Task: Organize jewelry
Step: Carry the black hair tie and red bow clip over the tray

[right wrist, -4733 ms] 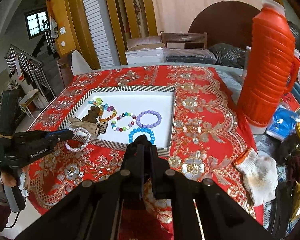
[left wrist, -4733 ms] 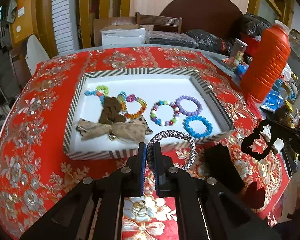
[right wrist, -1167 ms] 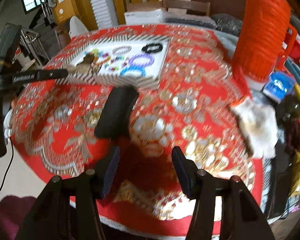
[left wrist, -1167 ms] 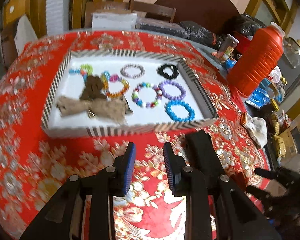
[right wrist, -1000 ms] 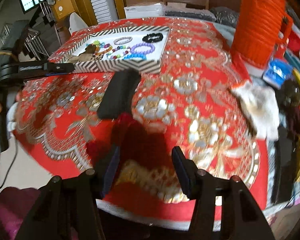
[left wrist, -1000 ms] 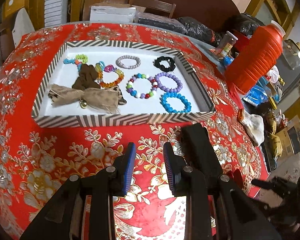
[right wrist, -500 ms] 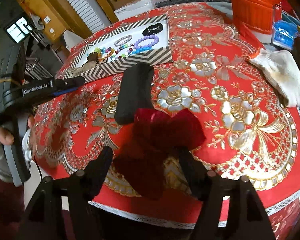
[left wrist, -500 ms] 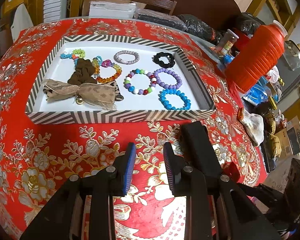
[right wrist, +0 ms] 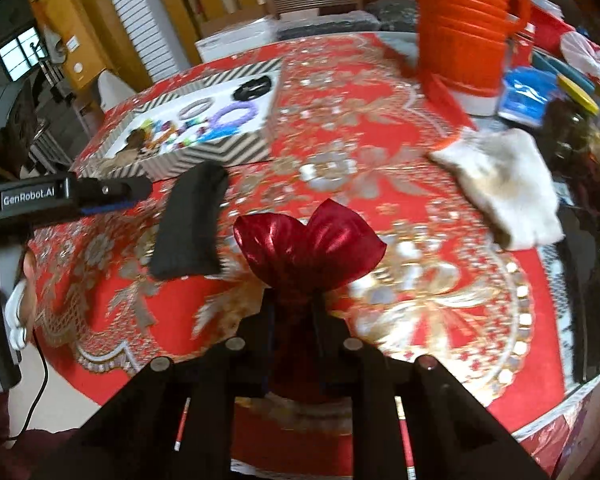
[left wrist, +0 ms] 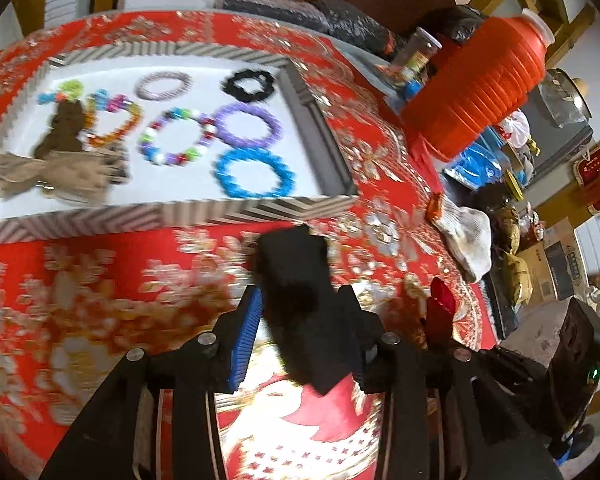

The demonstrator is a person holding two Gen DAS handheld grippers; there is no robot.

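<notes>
A striped tray (left wrist: 180, 216) with a white floor holds several bead bracelets, a black scrunchie and brown bows. In front of it, on the red cloth, lies a black oblong fabric piece (left wrist: 296, 264). My left gripper (left wrist: 300, 316) straddles its near end; the jaws are opening and the pads do not press it. A dark red satin bow (right wrist: 308, 248) sits near the table's front edge. My right gripper (right wrist: 296, 312) is closing on the bow's pinched middle, and the pads grip it. In the right wrist view the left gripper (right wrist: 140, 190) reaches the black piece (right wrist: 192, 228) from the left.
An orange ribbed thermos (left wrist: 476, 92) stands at the right behind a soiled white glove (left wrist: 464, 232). Blue packets and jars crowd the table's right side. The glove (right wrist: 500, 188) lies right of the bow. The tablecloth's edge drops off just below both grippers.
My left gripper slid right over the black piece and its jaws widened. The right gripper's fingers, wide apart around the red bow half a second ago, have closed on its middle.
</notes>
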